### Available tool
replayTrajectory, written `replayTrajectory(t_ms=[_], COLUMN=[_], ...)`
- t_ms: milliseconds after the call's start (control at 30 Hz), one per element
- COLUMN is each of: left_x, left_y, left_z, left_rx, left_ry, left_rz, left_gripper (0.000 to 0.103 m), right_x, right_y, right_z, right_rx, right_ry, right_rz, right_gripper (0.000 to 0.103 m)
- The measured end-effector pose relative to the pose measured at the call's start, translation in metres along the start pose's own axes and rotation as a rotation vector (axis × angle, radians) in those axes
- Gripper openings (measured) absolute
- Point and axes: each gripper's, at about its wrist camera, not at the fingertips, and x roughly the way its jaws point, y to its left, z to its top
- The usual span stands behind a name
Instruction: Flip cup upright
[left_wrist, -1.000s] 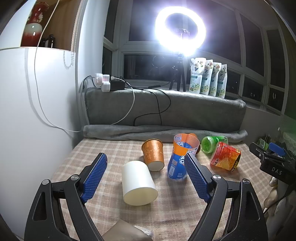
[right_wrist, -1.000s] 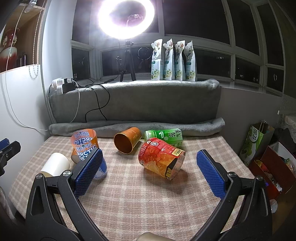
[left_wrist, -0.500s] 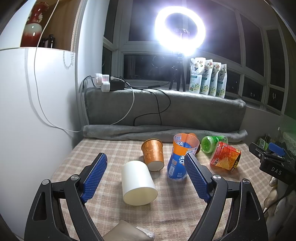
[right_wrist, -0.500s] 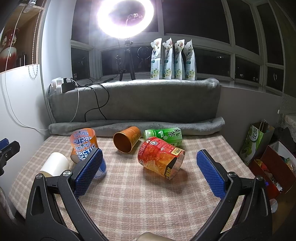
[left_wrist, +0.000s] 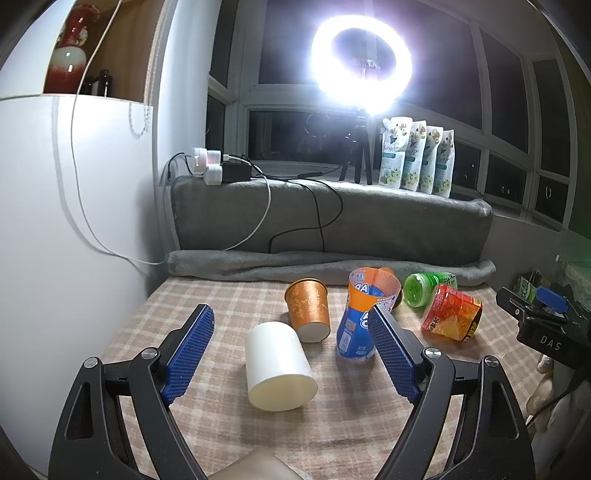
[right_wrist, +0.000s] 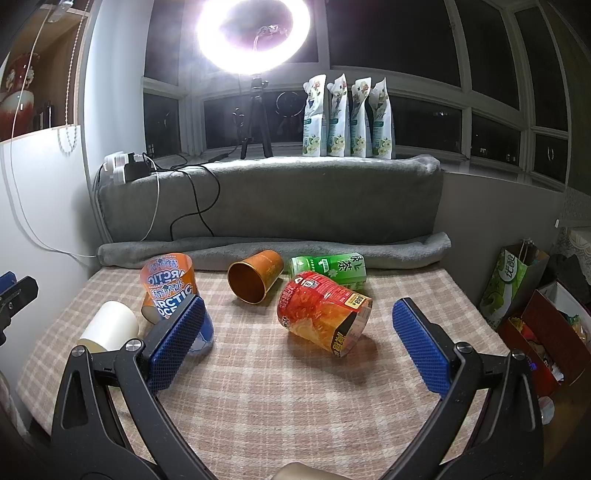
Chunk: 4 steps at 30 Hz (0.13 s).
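Pre-grasp stage: both claws wide open, empty, left claw (left_wrist: 291, 350) framing the tipped plain white paper cup (left_wrist: 279, 365) on the checked-cloth bench (left_wrist: 354, 417) — nxt I'd close in, pinch its sides, rotate upright.

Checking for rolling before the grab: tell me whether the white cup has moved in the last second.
No. In the left wrist view the white cup lies on its side, equally close to the orange cup as before.
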Motion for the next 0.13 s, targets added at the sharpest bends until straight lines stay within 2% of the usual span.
replayTrajectory(t_ms=[133], left_x=[-0.0008], left_y=[0.0012], left_z=[0.0003], left_rx=[0.002], left_ry=[-0.008], left_rz=[0.002], left_gripper=[0.085], right_x=[0.0005], right_y=[0.0003], right_z=[-0.0016], right_rx=[-0.002], right_ry=[0.001], right_rz=[0.001], right_gripper=[0.103])
